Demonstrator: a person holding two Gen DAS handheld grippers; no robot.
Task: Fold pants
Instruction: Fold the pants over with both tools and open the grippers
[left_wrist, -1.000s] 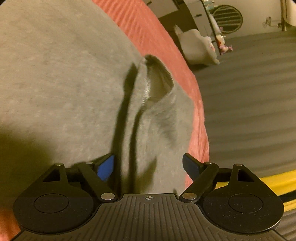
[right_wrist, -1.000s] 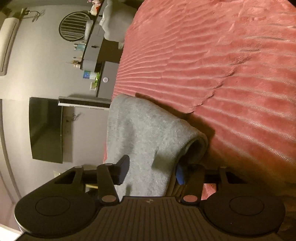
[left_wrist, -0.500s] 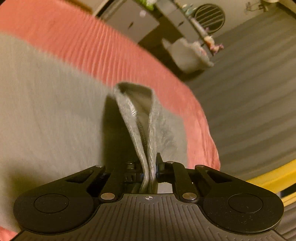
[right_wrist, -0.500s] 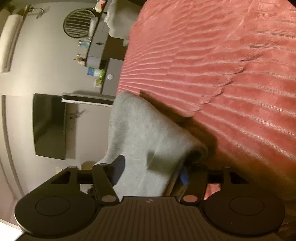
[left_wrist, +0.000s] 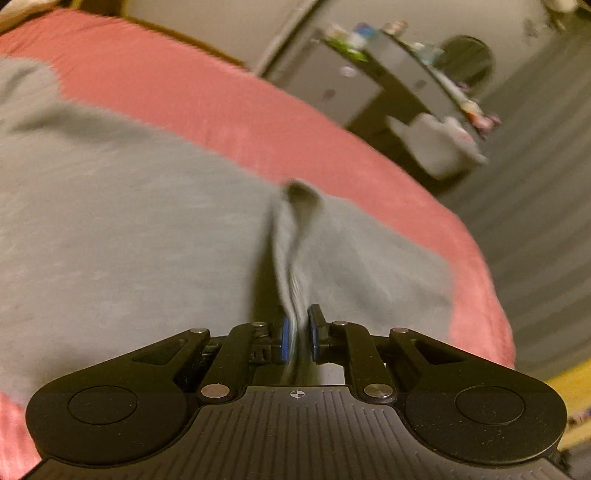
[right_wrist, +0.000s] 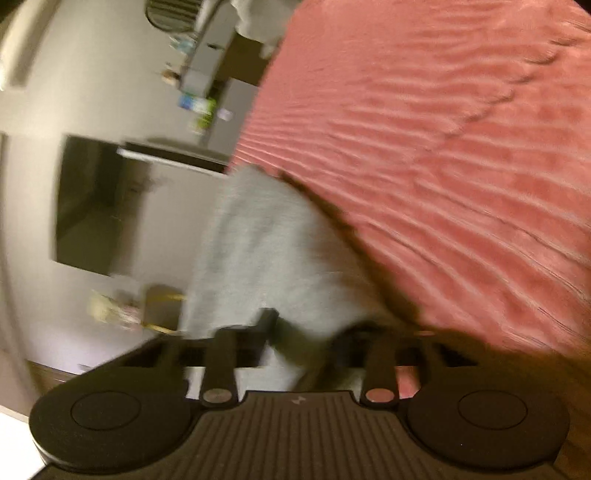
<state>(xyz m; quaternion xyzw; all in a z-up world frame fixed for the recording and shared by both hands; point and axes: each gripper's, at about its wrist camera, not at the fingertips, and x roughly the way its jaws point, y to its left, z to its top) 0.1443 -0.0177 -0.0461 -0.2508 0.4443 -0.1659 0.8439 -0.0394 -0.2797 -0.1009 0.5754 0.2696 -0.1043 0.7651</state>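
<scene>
- Left gripper (left_wrist: 297, 332) is pressed together on a raised ridge of the grey sweatpants (left_wrist: 129, 229), the blue pads (left_wrist: 284, 338) squeezing a narrow pleat of hem or edge fabric between them.
- Right gripper (right_wrist: 306, 332) straddles another part of the same grey sweatpants (right_wrist: 258, 240); its view is badly smeared, and though cloth runs between the fingers with a gap showing, I cannot tell whether it is clamped or only closing.
- Sweatpants lie spread on the red ribbed bedspread (left_wrist: 229, 107), near the bed's edge, with the floor and a dresser (left_wrist: 332, 77) beyond.
- Judged step: both corners of one end are being picked up so that end can be carried over onto the other.
- To do it well, confirm the right side truly holds before lifting; a one-sided lift would likely drag the cloth askew.
- Raise both grippers together and level, keeping the edge between them taut enough not to sag but not stretched.
- The left pinch takes a thin bite near the fingertips, so a slow, steady carry seems wiser than a quick swing, since soft jersey could slip out.
- Keep the fold over the bed, away from the edge, so the loose part does not slide off.
</scene>
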